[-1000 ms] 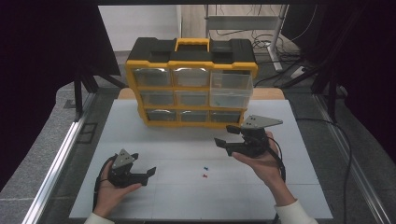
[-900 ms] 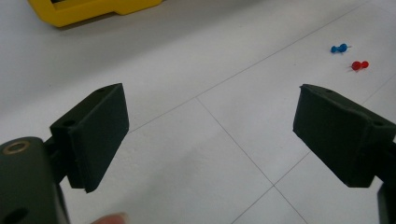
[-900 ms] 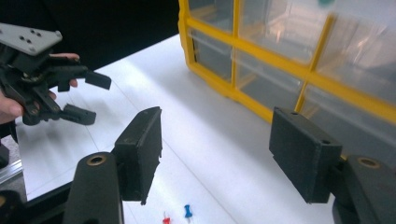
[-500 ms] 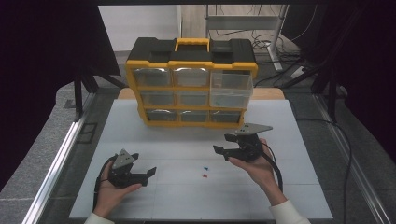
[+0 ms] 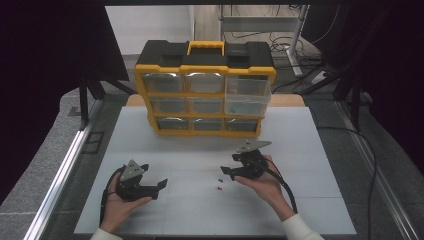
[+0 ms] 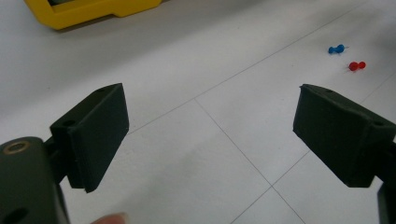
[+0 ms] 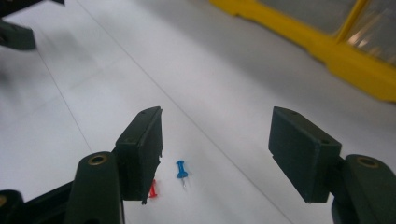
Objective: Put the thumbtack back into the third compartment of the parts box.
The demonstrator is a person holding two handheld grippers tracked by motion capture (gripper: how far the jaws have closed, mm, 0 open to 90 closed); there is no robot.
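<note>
Blue pushpin (image 5: 220, 177) and red pushpin (image 5: 219, 188) lie side by side, just apart, on the white table (image 5: 310, 200), a little toward 6 o'clock of the table's middle in the high view, the blue one at 12 o'clock of the red. Your right claw (image 5: 227, 173) hangs just at 3 o'clock of the pair, its jaws spread wide with nothing between the pads; in the right gripper view the blue pushpin (image 7: 181, 170) lies on the table between the two black jaws, nearer the left one, its point toward 6 o'clock, while the red pushpin (image 7: 153, 189) peeks out half hidden beside that same jaw. Neither pin is touched. Your left claw (image 5: 161, 186) rests low at 9 o'clock of the pins, well apart from them, jaws likewise released and empty; its own view looks across bare table, with the blue pushpin (image 6: 335, 48) and the red pushpin (image 6: 357, 66) small at 1 o'clock beyond the right-hand jaw. At 12 o'clock on the table stands the yellow and black organizer (image 5: 205, 90), handle on top, three rows of clear drawers facing you, with the drawer at the right of the top rows standing out from the front.
</note>
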